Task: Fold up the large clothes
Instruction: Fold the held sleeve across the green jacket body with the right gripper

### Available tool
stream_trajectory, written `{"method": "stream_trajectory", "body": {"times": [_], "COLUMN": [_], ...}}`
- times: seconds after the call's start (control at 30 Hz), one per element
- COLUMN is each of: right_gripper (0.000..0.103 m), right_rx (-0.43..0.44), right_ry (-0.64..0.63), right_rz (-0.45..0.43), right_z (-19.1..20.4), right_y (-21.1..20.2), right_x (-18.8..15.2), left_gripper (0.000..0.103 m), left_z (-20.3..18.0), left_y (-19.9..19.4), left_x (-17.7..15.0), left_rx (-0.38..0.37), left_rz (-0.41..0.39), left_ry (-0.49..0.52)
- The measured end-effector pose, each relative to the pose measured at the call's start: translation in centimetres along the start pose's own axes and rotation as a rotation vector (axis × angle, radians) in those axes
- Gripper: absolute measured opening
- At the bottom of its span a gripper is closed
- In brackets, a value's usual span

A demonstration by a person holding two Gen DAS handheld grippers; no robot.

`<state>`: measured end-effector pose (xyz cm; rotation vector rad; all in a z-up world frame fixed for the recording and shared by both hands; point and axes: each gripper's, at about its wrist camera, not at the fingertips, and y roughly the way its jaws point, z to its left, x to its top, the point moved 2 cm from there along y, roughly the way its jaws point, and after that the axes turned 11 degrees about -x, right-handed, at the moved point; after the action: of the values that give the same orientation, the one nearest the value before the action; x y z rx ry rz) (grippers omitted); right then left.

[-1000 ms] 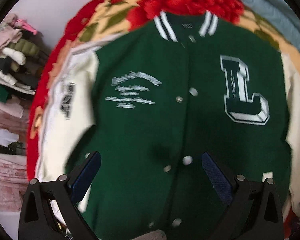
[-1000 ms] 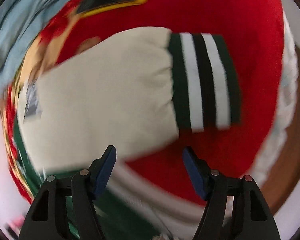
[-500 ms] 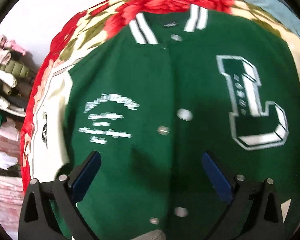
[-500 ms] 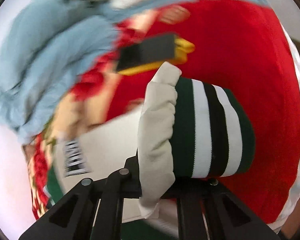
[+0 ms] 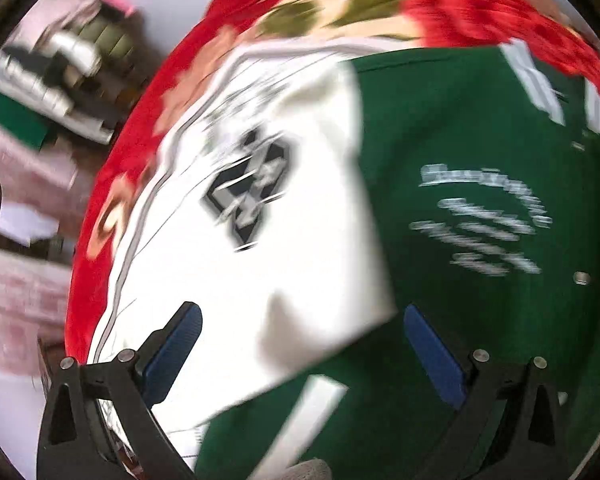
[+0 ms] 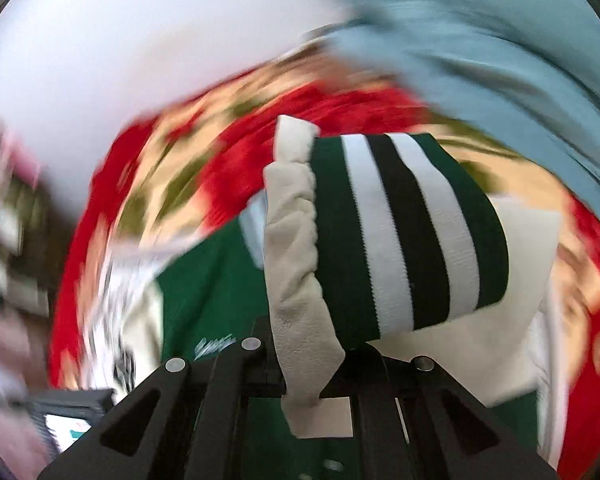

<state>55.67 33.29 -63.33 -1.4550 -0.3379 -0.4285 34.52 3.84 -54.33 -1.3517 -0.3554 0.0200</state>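
A green varsity jacket (image 5: 460, 208) with cream sleeves lies face up on a red floral blanket (image 5: 112, 168). My left gripper (image 5: 300, 344) is open just above its left cream sleeve (image 5: 260, 240), near the shoulder patch. My right gripper (image 6: 312, 376) is shut on the other cream sleeve (image 6: 296, 264) beside its green-and-white striped cuff (image 6: 404, 232), holding it lifted over the jacket's green body (image 6: 212, 288).
A light blue cloth (image 6: 480, 40) lies at the blanket's far side. A stack of folded clothes (image 5: 60, 64) sits beyond the blanket's left edge. A white wall (image 6: 140, 40) is behind. Both views are motion-blurred.
My right gripper closed on the sleeve by the cuff and carried it up over the jacket. My left gripper swung left from the jacket's front to the left sleeve.
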Motion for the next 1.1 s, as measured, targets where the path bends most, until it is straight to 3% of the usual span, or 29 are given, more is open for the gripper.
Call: {"method": "stream_trajectory", "body": {"times": [0.07,0.17,0.23,0.33,0.43,0.53,0.67,0.77,0.83,0.9,1.0,1.1], "right_gripper": [0.008,0.014,0.022,0.059,0.063,0.063,0.063,0.063,0.063,0.063,0.063,0.063], "right_rx": [-0.007,0.085,0.141,0.259,0.27,0.214,0.166,0.131,0.129,0.117,0.108,0.077], "right_ry": [-0.127,-0.227,-0.233,-0.144,-0.066,-0.004,0.03,0.014,0.031,0.046,0.046,0.008], "right_rz": [0.03,0.217,0.288,0.304,0.306,0.36,0.422,0.44,0.444,0.442,0.419,0.401], "right_z": [5.5,11.5,12.2,10.9,8.4,4.9,2.5,1.4,1.4,2.2,3.7,5.2], "right_y": [3.0,8.8,10.1,8.1,5.1,2.6,1.5,2.2,2.6,3.0,2.9,2.7], "right_x": [-1.3,-4.6,-6.3,-8.7,-10.0,-13.0,-15.8,-15.9,-15.7,-15.4,-14.6,-13.9], "left_gripper": [0.103,0.103,0.103,0.103,0.103,0.103,0.102,0.101,0.1,0.098,0.091,0.054], "left_z": [3.0,6.4,8.9,12.9,16.1,20.0,23.0,24.3,24.9,25.6,27.1,29.5], "left_y": [0.7,0.9,0.6,-0.7,-1.9,-1.2,2.4,5.4,7.3,8.2,8.9,9.5], "left_x": [-0.6,-1.5,-2.4,-4.8,-8.6,-13.3,-18.6,-20.1,-19.8,-18.9,-17.0,-14.4], "left_rx": [0.008,0.002,-0.005,-0.032,-0.078,-0.213,-0.468,-0.625,-0.659,-0.624,-0.512,-0.37], "left_rz": [0.011,0.014,0.018,0.037,0.08,0.178,0.269,0.246,0.204,0.151,0.055,-0.009], "left_ry": [-0.042,-0.089,-0.127,-0.198,-0.307,-0.509,-0.825,-1.064,-1.161,-1.206,-1.223,-1.193]}}
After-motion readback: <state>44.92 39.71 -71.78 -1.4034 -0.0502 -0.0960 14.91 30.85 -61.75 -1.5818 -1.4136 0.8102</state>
